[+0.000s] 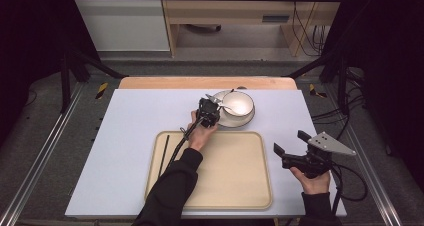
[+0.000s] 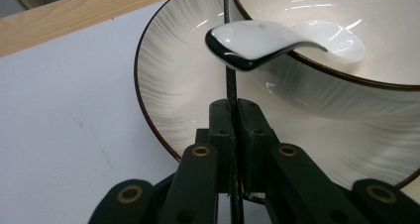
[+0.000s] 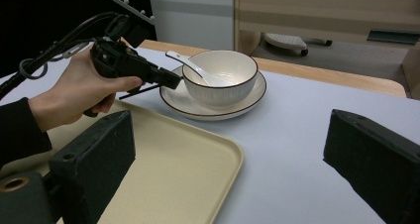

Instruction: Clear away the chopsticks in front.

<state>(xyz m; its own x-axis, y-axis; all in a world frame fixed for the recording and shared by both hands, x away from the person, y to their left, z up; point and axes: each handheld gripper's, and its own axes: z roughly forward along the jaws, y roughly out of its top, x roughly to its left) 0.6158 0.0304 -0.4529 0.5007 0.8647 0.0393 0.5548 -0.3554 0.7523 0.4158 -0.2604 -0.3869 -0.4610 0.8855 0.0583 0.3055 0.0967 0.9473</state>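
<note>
A white bowl (image 1: 239, 103) stands on a ribbed plate (image 1: 247, 120) at the back of the table, and a white spoon (image 1: 220, 102) rests in the bowl with its handle over the near-left rim. My left gripper (image 1: 210, 106) is at the plate's left edge, shut on a thin black chopstick (image 2: 230, 80) that runs up past the spoon (image 2: 257, 43). A second black chopstick (image 1: 164, 156) lies on the left side of the beige tray (image 1: 235, 186). My right gripper (image 1: 290, 142) hovers open and empty to the right of the tray.
The tray takes up the near middle of the pale blue table top (image 1: 130, 136). A wooden edge (image 1: 200, 82) runs behind the plate. Black frame rails flank the table, and cables trail from both grippers.
</note>
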